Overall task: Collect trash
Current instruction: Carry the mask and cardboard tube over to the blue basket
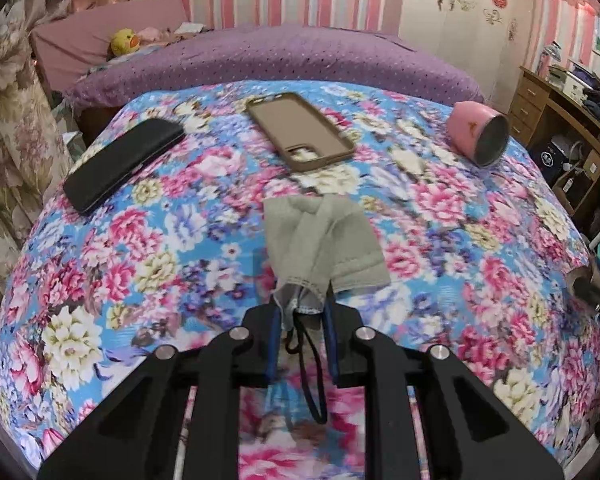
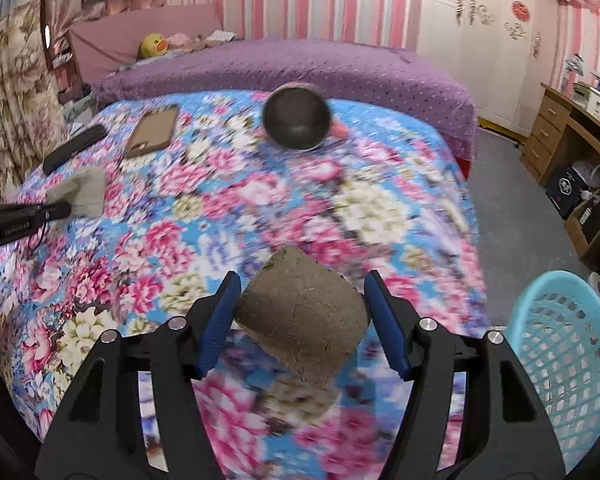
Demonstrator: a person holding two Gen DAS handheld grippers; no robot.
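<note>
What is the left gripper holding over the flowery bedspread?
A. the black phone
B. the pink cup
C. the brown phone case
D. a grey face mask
D: the left gripper is pinched on the edge of the grey face mask, with its ear loops dangling between the fingers, while the cup, phone and phone case lie apart on the bedspread.

On the bed [image 1: 140, 240], the wallet [image 1: 122, 164] lies left of the phone case [image 1: 300, 130], with the cup [image 1: 480, 136] on its side at right. The face mask [image 1: 320, 236] hangs before the phone case. The basket [image 2: 560, 340] stands right of the bed, and the desk [image 2: 572, 128] further right.
</note>
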